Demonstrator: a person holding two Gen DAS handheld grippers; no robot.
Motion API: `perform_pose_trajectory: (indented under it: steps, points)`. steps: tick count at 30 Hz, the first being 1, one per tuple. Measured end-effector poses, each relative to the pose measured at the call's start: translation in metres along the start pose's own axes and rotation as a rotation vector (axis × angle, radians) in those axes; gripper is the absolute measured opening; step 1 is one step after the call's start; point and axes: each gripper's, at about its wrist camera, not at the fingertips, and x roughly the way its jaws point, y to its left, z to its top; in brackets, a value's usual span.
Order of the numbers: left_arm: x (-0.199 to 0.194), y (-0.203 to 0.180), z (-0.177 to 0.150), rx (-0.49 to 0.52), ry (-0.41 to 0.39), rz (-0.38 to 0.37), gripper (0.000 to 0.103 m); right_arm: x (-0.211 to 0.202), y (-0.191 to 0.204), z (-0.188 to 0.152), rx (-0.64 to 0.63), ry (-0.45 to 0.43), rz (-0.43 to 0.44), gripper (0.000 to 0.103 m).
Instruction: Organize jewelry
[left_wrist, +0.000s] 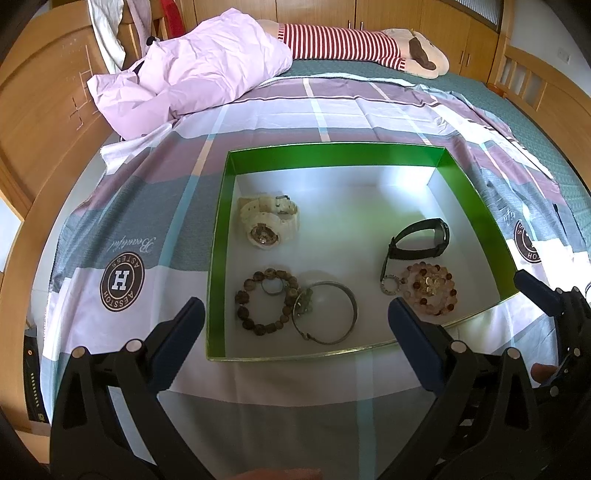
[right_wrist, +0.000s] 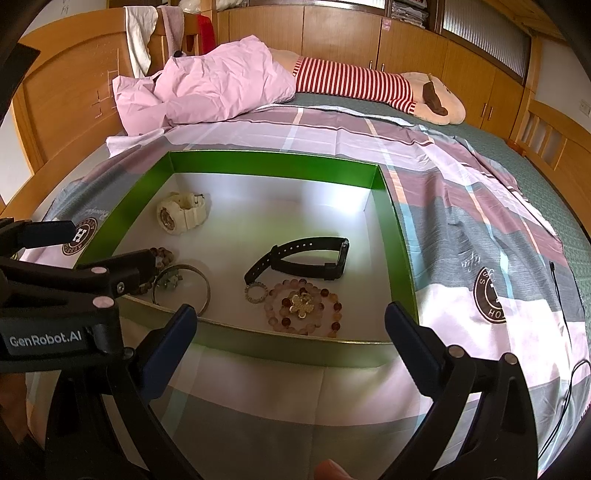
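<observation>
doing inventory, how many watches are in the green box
2. A white watch lies in the far left part of the green box; a black watch lies toward the right, just behind the pink bead bracelet. Nothing seems hidden.

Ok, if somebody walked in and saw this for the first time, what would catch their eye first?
Probably the green box lying open on the plaid bedsheet, with jewelry spread over its white floor: a cream watch at the far left, a black watch at the right. Next, the big plush toy in a red-striped shirt lying across the far side of the bed. Both grippers, left gripper and right gripper, hover open at the box's near edge.
</observation>
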Motion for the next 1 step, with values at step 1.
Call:
perform_pose_trajectory:
  steps: [1]
  points:
    - [0.0002,0.0001,0.0,0.0,0.001,0.0,0.099,-0.0001,0.0003,-0.0006,-0.001,0.0,0.0,0.099]
